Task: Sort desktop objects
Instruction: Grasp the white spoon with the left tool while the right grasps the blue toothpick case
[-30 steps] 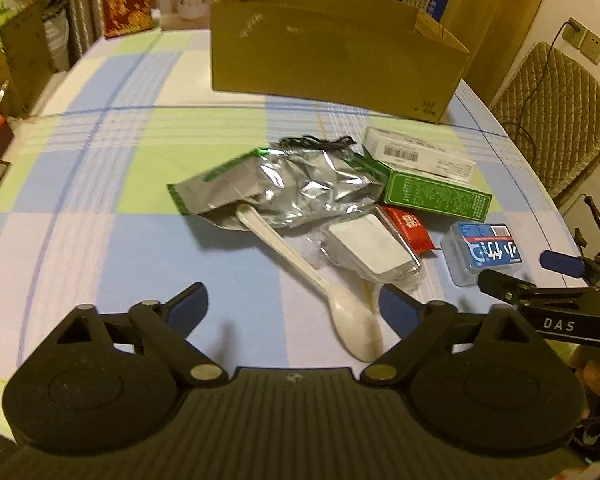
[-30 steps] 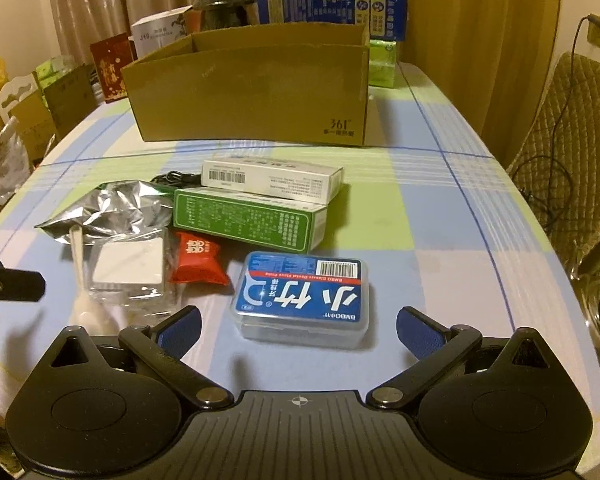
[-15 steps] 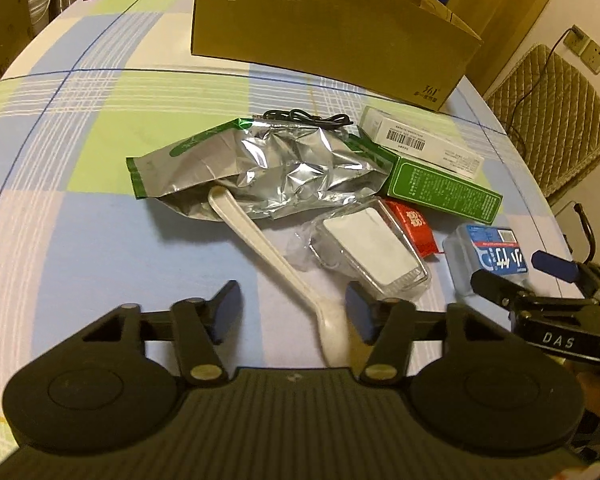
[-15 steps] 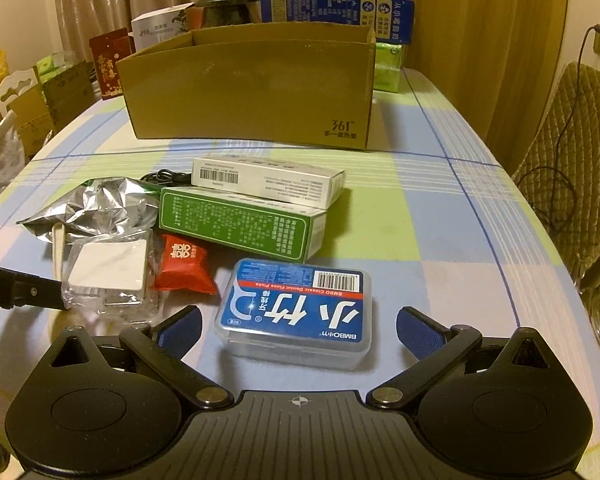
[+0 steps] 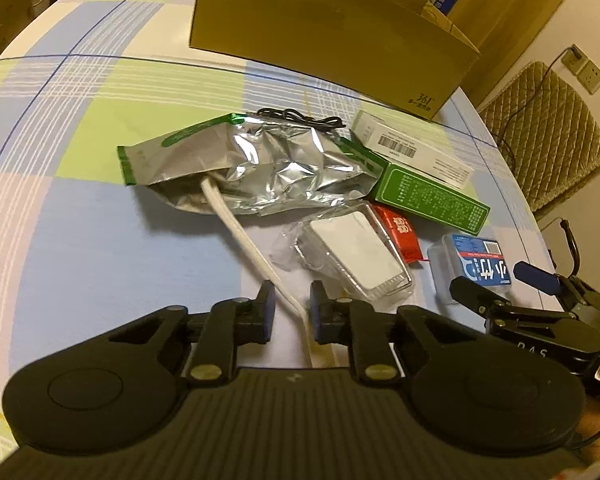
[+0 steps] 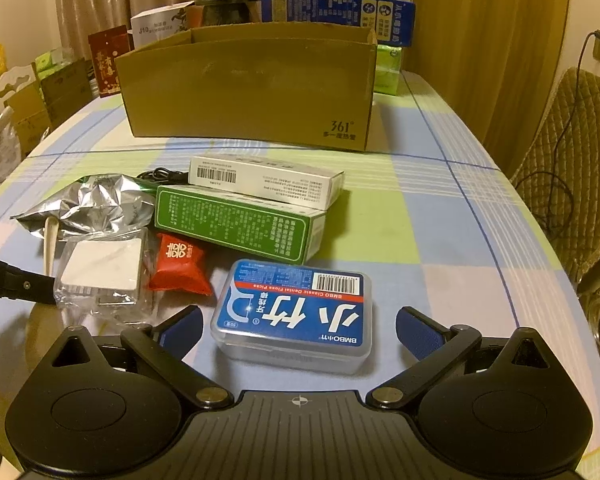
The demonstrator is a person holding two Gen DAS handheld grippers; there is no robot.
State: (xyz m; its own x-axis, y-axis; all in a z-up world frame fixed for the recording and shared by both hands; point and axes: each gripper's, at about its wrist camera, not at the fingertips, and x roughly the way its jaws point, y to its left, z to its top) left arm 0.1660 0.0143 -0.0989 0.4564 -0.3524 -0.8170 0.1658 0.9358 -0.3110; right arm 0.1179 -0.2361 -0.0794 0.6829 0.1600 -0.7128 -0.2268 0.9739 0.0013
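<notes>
Left gripper (image 5: pixel 291 312): fingers drawn close around the handle of the long white plastic spoon (image 5: pixel 247 242). Whether the right pad touches the handle, and whether the left does, cannot be told; a narrow gap shows on the left side.
White spoon: handle runs from between the left fingers up and left; its far end lies under the crumpled silver foil bag with green edge (image 5: pixel 260 164). The bowl end is hidden below the gripper body.
Clear plastic tray holding a white block (image 5: pixel 356 258): just right of the left gripper, beside the spoon handle.
Small red packet with gold characters (image 6: pixel 179 266): between the clear tray and the floss box, touching the green carton's front edge.
Right gripper (image 6: pixel 298 330): fingers spread wide, one on each side of the clear plastic box with blue dental floss label (image 6: pixel 296 314); neither finger touches it.
Floss box: flat on the table, near edge between the right fingertips, label upside down to the right camera.
Green rectangular carton with fine print (image 6: pixel 240 228): behind the floss box, lying flat.
White carton with barcode (image 6: pixel 266 180): resting partly on top of the green carton, towards its far side.
Black cable (image 5: pixel 300 116): coiled behind the foil bag.
Open brown cardboard box marked 361 (image 6: pixel 248 88): well beyond the pile, upright, interior not visible.
Surface: tablecloth checked in blue, green and white (image 6: pixel 420 216).
</notes>
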